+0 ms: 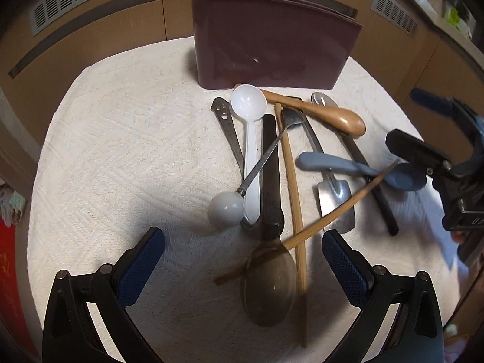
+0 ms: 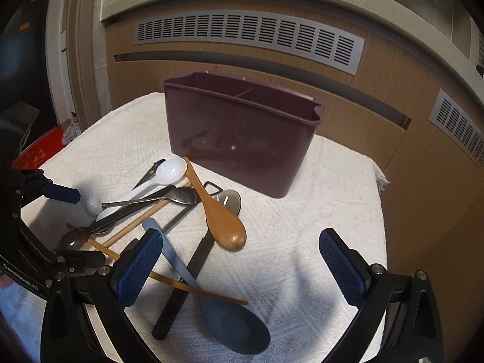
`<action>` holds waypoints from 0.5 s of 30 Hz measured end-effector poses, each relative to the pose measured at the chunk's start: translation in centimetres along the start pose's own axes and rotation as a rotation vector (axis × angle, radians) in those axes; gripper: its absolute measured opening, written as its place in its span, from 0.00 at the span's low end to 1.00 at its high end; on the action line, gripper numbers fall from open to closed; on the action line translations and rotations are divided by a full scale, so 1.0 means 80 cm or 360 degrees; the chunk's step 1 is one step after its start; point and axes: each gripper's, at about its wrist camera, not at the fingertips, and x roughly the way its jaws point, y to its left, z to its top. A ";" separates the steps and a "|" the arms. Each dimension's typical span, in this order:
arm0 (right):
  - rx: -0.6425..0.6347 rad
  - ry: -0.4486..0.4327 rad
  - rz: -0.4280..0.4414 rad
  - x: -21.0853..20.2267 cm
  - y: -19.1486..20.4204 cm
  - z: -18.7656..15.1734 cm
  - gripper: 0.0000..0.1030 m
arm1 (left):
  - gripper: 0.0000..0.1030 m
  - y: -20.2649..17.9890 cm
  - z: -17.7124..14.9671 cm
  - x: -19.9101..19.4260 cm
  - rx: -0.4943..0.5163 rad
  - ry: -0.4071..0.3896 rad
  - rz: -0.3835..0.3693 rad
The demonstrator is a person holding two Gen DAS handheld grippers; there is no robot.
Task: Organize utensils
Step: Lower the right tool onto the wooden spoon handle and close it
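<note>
1. Sorting has not visibly begun: the dark maroon plastic two-compartment caddy point(image 2: 242, 133) stands upright at the far side of the cloth, and the part of its interior that the right wrist view shows looks empty, a divider crossing it.
2. Everything is left to do, I judge: the utensils lie in one crossed heap just in front of the caddy, among them a slate-blue plastic rice paddle point(image 2: 233, 323), a brown wooden rice spoon point(image 2: 224, 220), a white plastic ladle-spoon point(image 1: 249, 139), a dark wooden spoon with a black handle point(image 1: 270, 269), a steel spatula point(image 1: 334, 205) and loose bamboo chopsticks point(image 1: 292, 181).
3. Both tools are empty: the left gripper point(image 1: 242, 269) hangs over the near end of the heap with its blue pads spread wide, and the right gripper point(image 2: 242, 272) is equally wide above the paddle's handle.
4. Beneath it all lies a white textured towel-like cloth point(image 2: 317, 211) covering the table.
5. Behind stand tan wood-grain panels with grey slotted vent grilles point(image 2: 248, 39).
</note>
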 end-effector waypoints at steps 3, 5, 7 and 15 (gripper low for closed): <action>-0.0052 0.0001 0.0013 0.002 0.006 0.002 0.99 | 1.00 -0.004 -0.006 0.000 0.0034 -0.0036 0.0037; -0.0077 0.0007 0.0030 0.009 0.008 0.005 0.99 | 0.99 -0.002 -0.007 -0.005 0.0001 -0.0059 0.0037; -0.0104 -0.0006 0.0036 0.016 0.010 0.010 0.93 | 0.97 0.007 -0.002 -0.018 -0.0071 -0.0122 -0.0026; -0.0216 0.0139 0.0296 0.070 0.031 0.048 0.29 | 0.58 0.026 0.013 -0.090 -0.0005 -0.0476 0.0117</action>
